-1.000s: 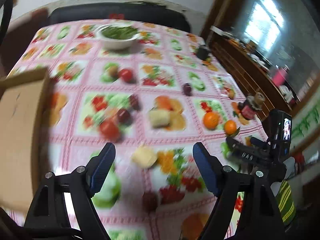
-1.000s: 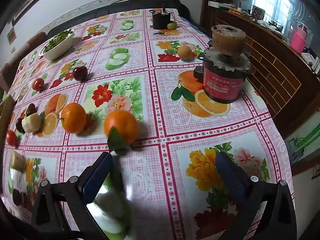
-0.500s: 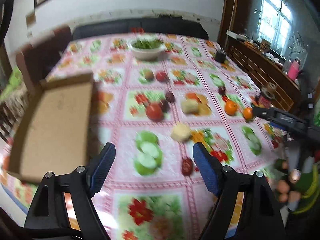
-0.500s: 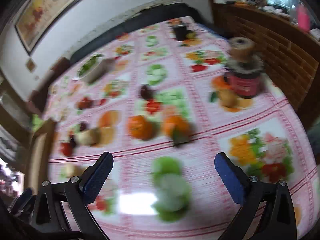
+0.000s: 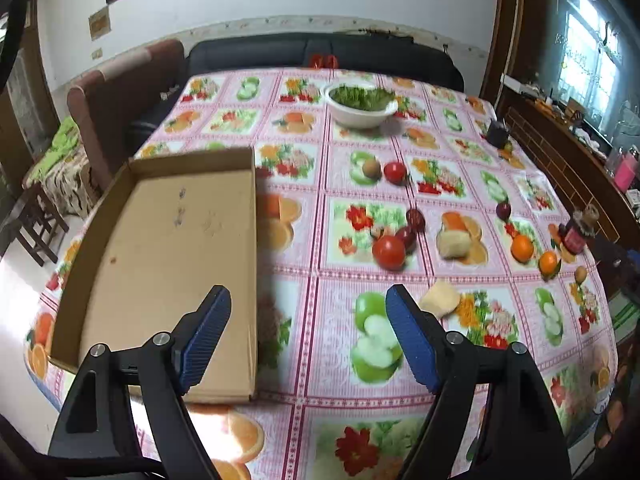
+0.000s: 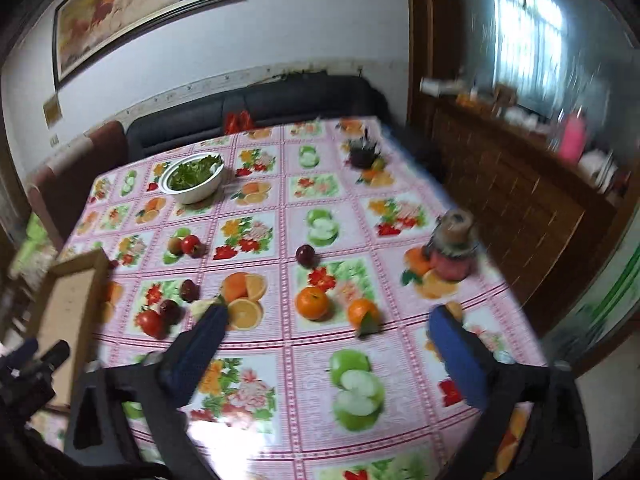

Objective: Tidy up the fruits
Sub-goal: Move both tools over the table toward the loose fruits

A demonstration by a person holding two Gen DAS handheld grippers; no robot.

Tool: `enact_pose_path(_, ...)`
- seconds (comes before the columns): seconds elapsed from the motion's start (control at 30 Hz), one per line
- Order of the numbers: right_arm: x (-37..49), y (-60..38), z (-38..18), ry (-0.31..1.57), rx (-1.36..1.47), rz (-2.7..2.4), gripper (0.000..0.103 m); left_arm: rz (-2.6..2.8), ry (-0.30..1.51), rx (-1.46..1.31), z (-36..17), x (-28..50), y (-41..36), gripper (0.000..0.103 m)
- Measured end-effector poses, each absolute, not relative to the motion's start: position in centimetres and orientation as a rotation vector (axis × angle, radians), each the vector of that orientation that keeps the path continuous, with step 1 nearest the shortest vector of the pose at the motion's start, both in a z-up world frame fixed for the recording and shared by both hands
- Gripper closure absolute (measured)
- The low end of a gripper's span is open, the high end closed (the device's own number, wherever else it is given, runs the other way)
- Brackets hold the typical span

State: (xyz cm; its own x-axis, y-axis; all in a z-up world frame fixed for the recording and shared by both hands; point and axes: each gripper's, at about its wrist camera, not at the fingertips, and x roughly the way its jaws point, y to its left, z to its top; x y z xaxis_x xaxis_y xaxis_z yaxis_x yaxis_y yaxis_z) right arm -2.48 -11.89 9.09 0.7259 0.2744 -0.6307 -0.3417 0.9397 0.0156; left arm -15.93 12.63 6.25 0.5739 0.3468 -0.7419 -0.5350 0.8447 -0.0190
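Loose fruit lies on a flower-print tablecloth [image 5: 320,292]: a red tomato [image 5: 389,251], dark plums [image 5: 415,219], two oranges [image 5: 522,248] [image 6: 312,302], pale banana pieces [image 5: 453,243] and a second tomato [image 5: 395,171]. A shallow cardboard box [image 5: 168,256] sits at the left, with nothing in it. My left gripper [image 5: 308,336] is open and empty, high above the table's near edge beside the box. My right gripper [image 6: 328,344] is open and empty, raised over the near right part of the table.
A white bowl of greens [image 5: 361,103] stands at the far side. A red jar with a cork lid [image 6: 454,246] and a dark cup [image 6: 363,153] stand near the right edge. A sofa [image 5: 320,56], chairs and a wooden sideboard [image 6: 520,184] surround the table.
Both grippers have pulled up and back from the table, so the views now take in the whole table and room. Both stay open and empty. The fruit has not moved.
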Motion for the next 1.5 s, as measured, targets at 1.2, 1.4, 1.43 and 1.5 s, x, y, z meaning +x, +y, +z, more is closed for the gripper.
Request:
enact_pose_path(1.2,0.1,-10.2,4.2,0.876,-0.261,0.274,0.000,0.432,0.951,-0.139,4.2,-11.9,9.1,0.023)
enact_pose_path(1.4,0.1,-10.3,4.1,0.889,-0.243,0.292,0.000,0.470,0.959,-0.105,4.1,-11.8,9.2,0.023)
enact_pose_path(1.43,0.1,-10.2,4.0,0.893,-0.242,0.293,0.000,0.472,0.959,-0.104,4.1,-11.8,9.2,0.023)
enact_pose_path(1.5,0.1,-10.2,3.9,0.900,-0.243,0.297,0.000,0.469,0.965,-0.106,4.0,-11.7,9.2,0.023)
